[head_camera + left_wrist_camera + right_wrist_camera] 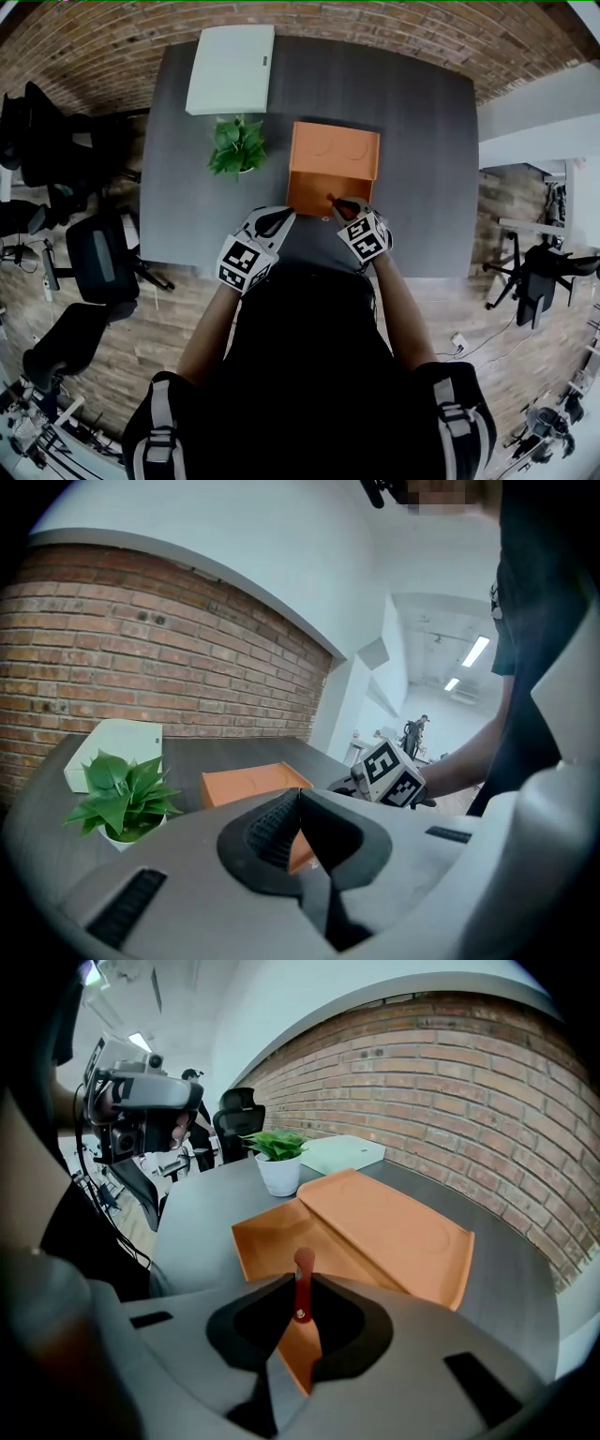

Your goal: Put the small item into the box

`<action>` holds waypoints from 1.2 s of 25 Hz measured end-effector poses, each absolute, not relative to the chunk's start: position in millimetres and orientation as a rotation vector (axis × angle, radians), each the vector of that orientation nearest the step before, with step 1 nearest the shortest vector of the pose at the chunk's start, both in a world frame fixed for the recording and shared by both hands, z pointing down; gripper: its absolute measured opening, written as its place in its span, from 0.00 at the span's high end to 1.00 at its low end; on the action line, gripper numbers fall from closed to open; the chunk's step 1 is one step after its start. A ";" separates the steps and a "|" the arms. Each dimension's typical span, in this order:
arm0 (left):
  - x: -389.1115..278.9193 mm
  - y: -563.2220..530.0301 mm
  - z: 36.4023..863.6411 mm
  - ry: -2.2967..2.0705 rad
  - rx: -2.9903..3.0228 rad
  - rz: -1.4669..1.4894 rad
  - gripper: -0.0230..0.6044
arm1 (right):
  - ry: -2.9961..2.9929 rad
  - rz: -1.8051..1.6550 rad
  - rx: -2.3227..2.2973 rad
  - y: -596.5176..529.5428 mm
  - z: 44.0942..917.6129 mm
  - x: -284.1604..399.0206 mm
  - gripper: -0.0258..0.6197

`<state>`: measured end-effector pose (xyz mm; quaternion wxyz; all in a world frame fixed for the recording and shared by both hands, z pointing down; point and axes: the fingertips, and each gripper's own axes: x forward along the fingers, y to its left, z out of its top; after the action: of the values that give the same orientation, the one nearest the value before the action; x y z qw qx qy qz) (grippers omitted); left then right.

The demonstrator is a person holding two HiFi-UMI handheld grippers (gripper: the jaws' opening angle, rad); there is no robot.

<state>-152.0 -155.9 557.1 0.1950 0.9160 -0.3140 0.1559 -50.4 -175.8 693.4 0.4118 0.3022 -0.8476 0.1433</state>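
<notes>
An open orange box [321, 192] lies on the dark grey table [422, 141], its lid [334, 150] folded back flat. My right gripper [339, 206] hovers over the box's near right edge, shut on a small red flat item [302, 1283] that sticks up between its jaws above the box interior [272, 1232]. My left gripper [274, 221] sits just left of the box near the table's front edge, shut and empty. The left gripper view shows the orange box [251, 784] and the right gripper's marker cube [394, 773].
A potted green plant [236, 147] stands left of the box, also seen as a plant [276, 1159] in the right gripper view. A white flat case [231, 67] lies at the table's far left. Office chairs [94, 262] stand left of the table, and a brick wall [375, 23] runs behind it.
</notes>
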 end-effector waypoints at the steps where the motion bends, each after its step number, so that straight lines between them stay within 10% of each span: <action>1: -153.8 -156.4 557.6 -0.884 2.566 0.439 0.93 | -2.132 0.362 0.754 -177.2 695.6 -51.6 0.86; 30: -163.1 -139.6 559.9 -0.901 2.543 0.481 0.93 | -2.042 0.433 0.645 -191.0 750.8 -68.4 0.86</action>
<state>-163.1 -139.6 559.9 0.1993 0.9093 -0.3223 0.1721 -68.4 -191.0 750.8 0.4603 0.2621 -0.8297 0.1759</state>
